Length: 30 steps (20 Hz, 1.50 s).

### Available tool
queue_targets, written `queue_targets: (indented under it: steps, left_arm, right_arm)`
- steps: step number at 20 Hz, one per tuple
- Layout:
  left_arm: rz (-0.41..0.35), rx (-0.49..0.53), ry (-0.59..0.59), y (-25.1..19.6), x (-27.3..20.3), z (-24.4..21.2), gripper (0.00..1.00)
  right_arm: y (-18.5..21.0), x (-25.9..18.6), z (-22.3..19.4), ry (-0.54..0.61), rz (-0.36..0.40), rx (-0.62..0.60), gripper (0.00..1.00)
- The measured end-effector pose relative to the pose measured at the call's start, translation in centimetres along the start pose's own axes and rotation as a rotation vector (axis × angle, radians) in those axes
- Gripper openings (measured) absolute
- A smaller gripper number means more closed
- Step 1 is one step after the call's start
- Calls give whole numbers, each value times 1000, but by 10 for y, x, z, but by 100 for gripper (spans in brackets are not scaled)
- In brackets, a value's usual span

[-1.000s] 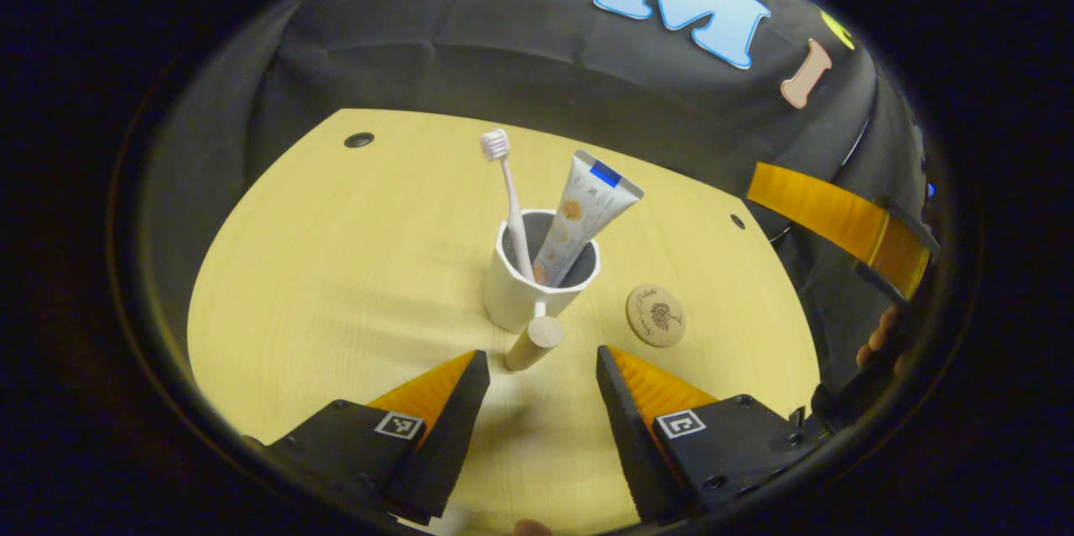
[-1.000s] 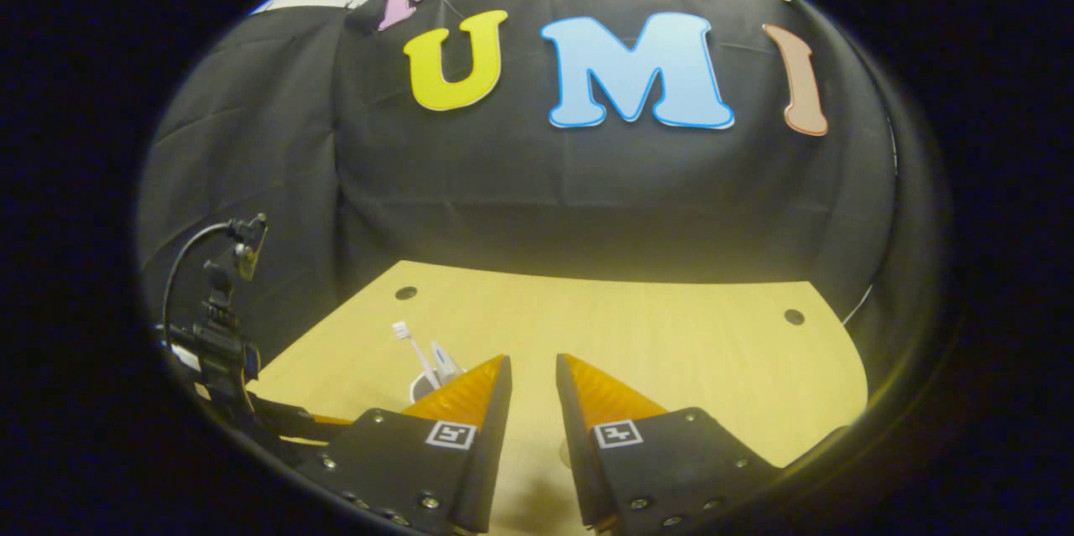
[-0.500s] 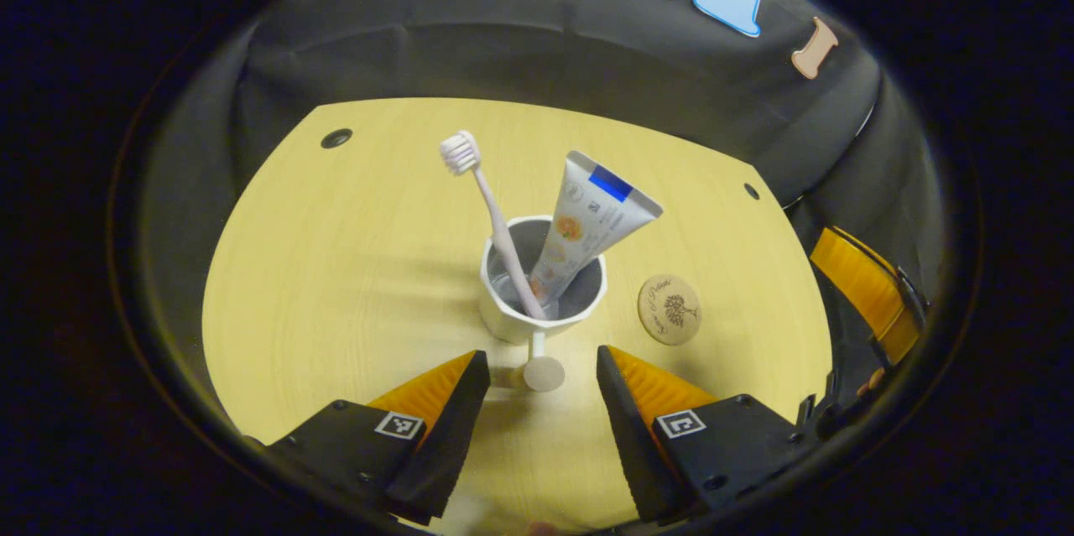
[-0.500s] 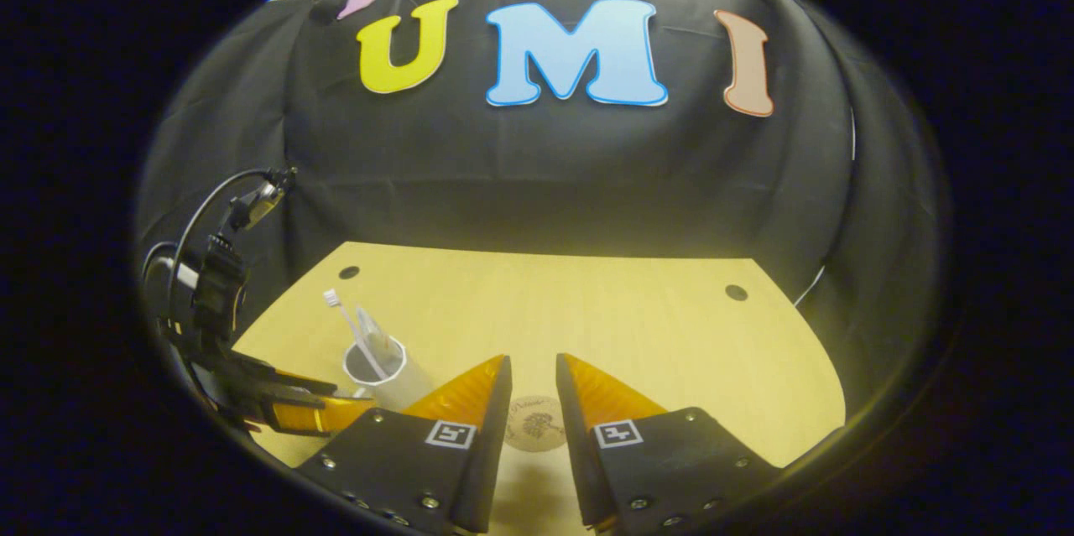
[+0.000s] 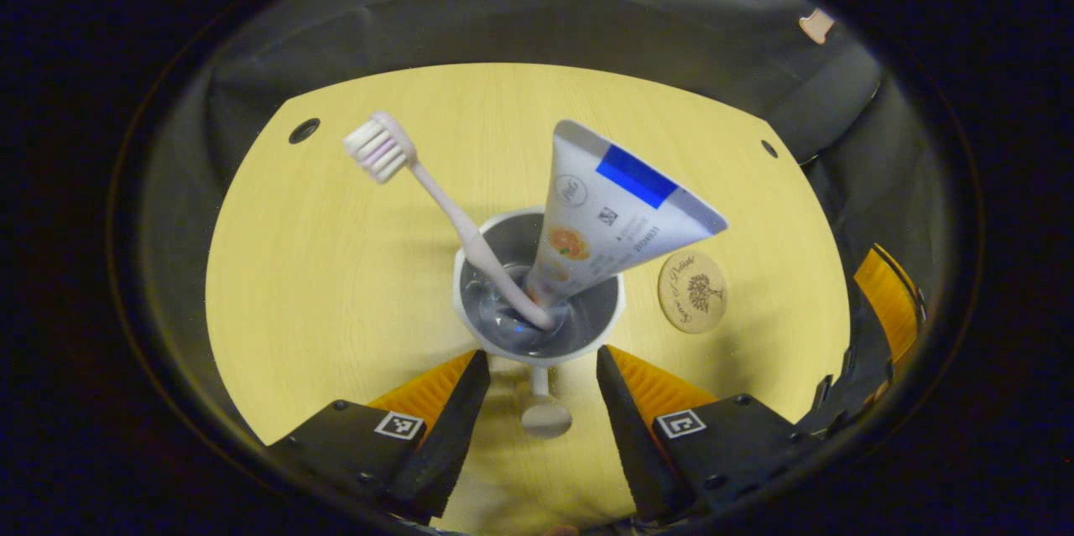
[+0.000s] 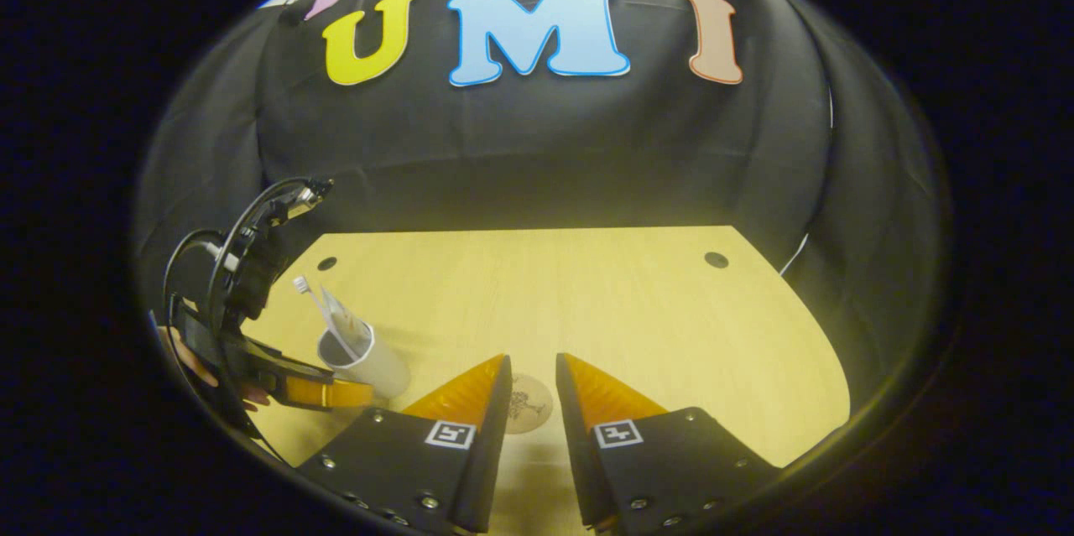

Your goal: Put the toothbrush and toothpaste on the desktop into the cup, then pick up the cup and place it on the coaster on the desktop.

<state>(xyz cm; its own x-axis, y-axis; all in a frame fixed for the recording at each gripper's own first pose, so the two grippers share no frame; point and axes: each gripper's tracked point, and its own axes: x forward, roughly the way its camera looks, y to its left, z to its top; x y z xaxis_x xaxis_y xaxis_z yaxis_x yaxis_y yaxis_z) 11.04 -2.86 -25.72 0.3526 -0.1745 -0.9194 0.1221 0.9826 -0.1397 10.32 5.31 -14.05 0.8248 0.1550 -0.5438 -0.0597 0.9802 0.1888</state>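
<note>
Left gripper view: toothbrush (image 5: 436, 200) leans bristles-up toward far-left table (image 5: 319, 284) corner, toothpaste (image 5: 604, 217) cap-down in cup (image 5: 537, 335); left hand-held gripper (image 5: 537, 372) apart astride handle. Right hand-held gripper (image 6: 534, 377) nearly together.

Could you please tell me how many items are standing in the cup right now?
2: a pale pink toothbrush leaning left and a white toothpaste tube leaning right, both inside the white cup. Nothing else seems hidden there.
</note>
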Motion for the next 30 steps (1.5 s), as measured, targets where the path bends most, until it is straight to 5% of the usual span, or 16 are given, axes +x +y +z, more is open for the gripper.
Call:
queue_targets:
  steps: [9,11,12,13,14,18,19,30]
  left_arm:
    - [47,19,64,6,19,-4,82]
    - [46,20,70,4,17,-6,63]
    - [48,7,68,3,20,-5,73]
    - [51,7,68,3,21,-3,52]
    - [65,11,68,4,20,-4,41]
    - [69,41,44,2,22,-1,41]
    - [63,45,42,0,22,-3,29]
    - [-31,183,-40,-62,14,11,34]
  right_arm:
    - [-10,7,-9,52,-29,71,37]
    - [-10,8,-9,58,-30,78,37]
    - [-10,9,-10,62,-28,81,34]
    - [-11,8,-14,69,-26,83,34]
    - [-10,8,-15,73,-23,84,37]
    - [-11,10,-17,70,-19,76,34]
    - [-11,9,-17,70,-18,75,37]
    - [-21,8,-14,47,-50,109,37]
